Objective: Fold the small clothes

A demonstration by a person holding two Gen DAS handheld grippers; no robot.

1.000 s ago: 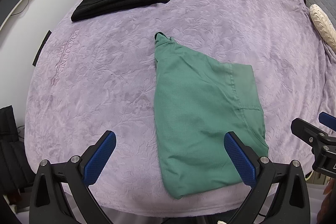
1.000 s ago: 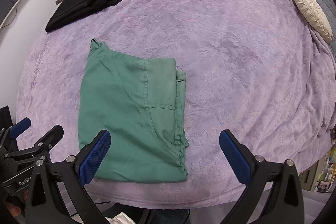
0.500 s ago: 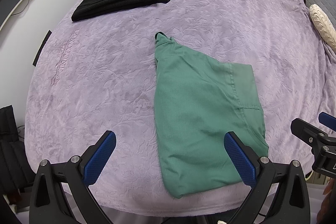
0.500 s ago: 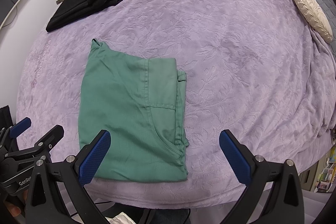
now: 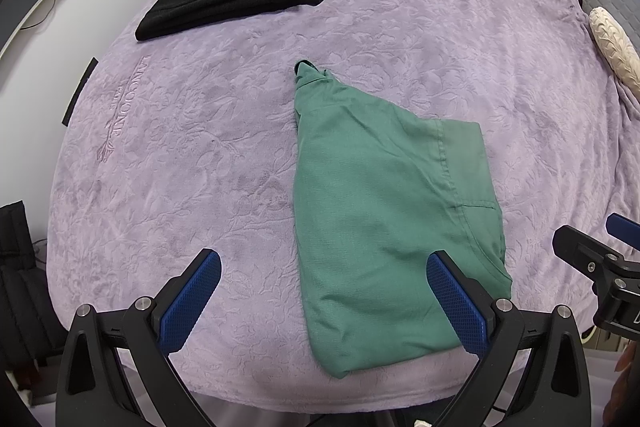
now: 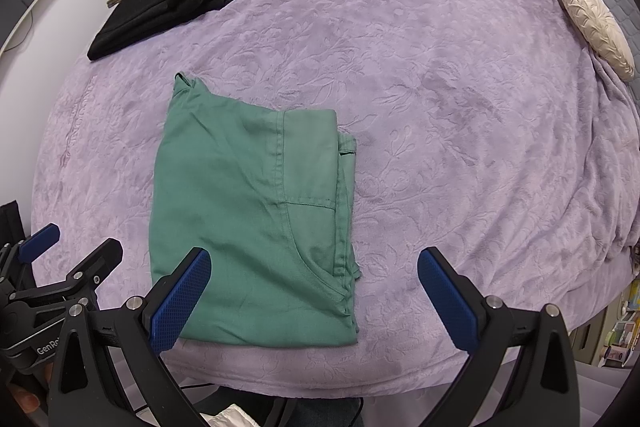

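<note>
I am holding my left tongs (image 5: 324,291) and right tongs (image 6: 314,289) spread apart, gripping nothing, above the near edge of the purple blanket (image 6: 440,87). The folded green garment (image 6: 248,219) is lying flat there, between both.

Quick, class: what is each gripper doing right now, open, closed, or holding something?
Left gripper: open, holding nothing, above the green garment.
Right gripper: open, holding nothing.
</note>
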